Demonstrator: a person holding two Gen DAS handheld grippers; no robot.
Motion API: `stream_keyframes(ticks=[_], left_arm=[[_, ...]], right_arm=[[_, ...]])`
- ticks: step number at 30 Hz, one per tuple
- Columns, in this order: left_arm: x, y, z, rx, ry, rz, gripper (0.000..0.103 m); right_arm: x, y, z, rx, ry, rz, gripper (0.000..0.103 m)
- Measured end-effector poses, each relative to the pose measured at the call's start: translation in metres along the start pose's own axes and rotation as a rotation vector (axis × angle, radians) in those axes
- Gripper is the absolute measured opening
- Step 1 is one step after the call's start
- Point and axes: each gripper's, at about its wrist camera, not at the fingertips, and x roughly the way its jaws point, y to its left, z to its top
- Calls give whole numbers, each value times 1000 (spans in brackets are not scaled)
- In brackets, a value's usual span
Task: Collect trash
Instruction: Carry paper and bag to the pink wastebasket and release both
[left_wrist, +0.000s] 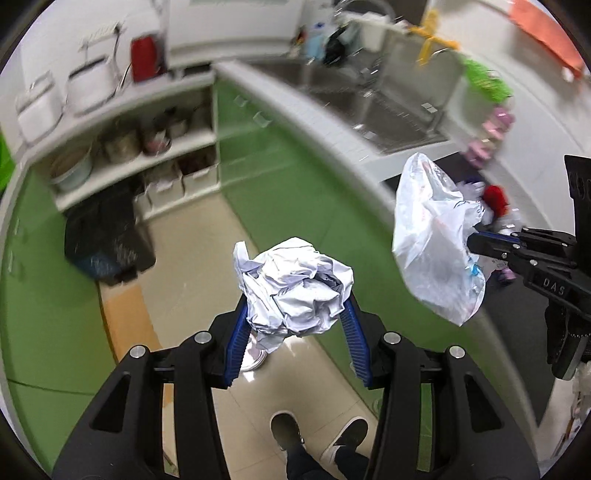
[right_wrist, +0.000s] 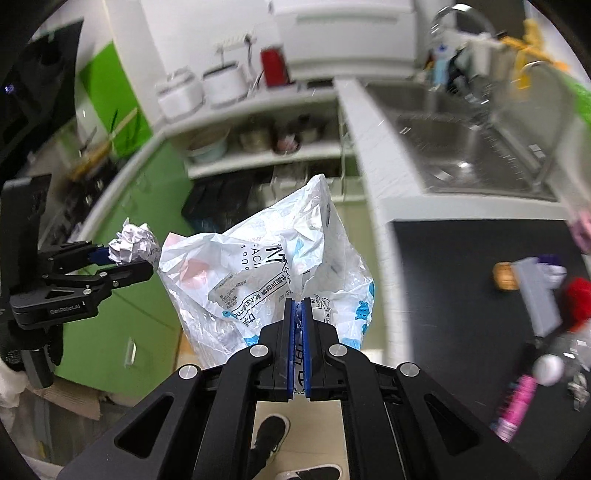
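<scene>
My left gripper is shut on a crumpled ball of white paper and holds it in the air above the floor. It also shows at the left of the right wrist view with the paper ball. My right gripper is shut on a printed white plastic bag, which hangs in the air. In the left wrist view that bag is to the right of the paper ball, held by the right gripper.
A black bin stands on the tiled floor by open shelves with pots. A steel sink is set in the white counter. A dark counter at the right carries small mixed items. The person's shoes are below.
</scene>
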Motion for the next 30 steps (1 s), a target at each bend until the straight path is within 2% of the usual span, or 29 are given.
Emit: stream_keyframes(ticks=[4,11,15,17,18,20,24,30], left_arm=[[68,46,-24,-40,66,1,47],[230,113,-85,-89,183,-20,48],[307,141,-120,-115,220,-30,52],[339,148,-134,-119,232,-29,58],[351,148,-138,-123,239,-30,62],[374,157,-150,-135,251,-29,85],[395,167,-167,-153,263,-32,96],[377,195,-170,-213,236,-34,100]], right_arm=[[85,15,-8,-15,100,2,3],[229,16,-51,-15,219,-20,3],[285,6,-76,-15,258,-34,3],[308,0,-89,-21,274,-41,3],[317,-4,-91,-24,281,-44,3],[334,-8,-97,-28,295,-47,3],[369,-12,-108,-36,327,-49,3],[412,7,-110,-69,368,-5,3]])
